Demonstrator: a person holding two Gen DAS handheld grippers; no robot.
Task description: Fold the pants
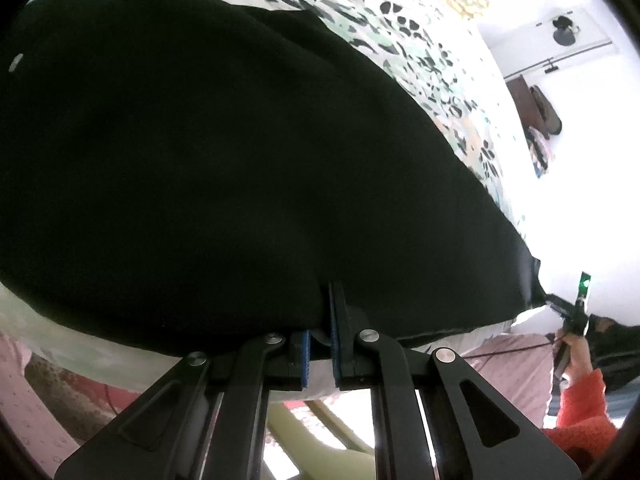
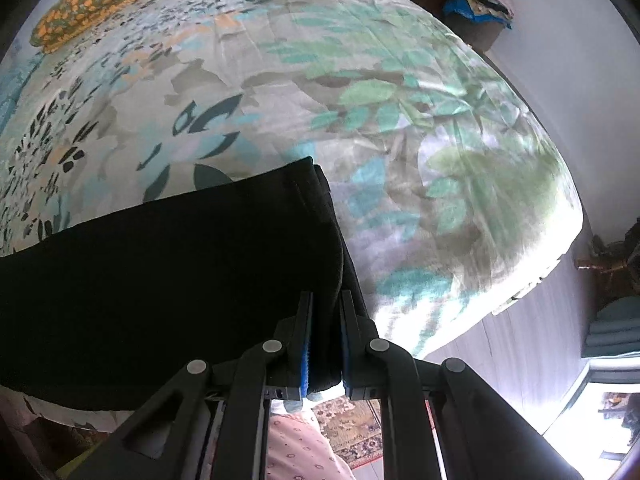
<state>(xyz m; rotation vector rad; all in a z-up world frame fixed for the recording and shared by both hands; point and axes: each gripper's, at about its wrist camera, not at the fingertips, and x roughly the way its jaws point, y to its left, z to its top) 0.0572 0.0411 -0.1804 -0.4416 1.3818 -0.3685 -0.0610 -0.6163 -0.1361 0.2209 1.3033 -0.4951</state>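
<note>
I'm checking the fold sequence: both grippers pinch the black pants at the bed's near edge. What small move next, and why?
Probably lift both ends together and carry them forward: the left gripper and right gripper each clamp the near edge of the pants, which lie on the bedsheet.

Bedroom: floral-sheeted bed (image 2: 400, 128), pillow (image 2: 100, 4).

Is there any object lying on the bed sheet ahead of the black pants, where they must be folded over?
Nothing visible. Beyond the pants the bed sheet lies bare; only a pillow sits at its far end.
</note>
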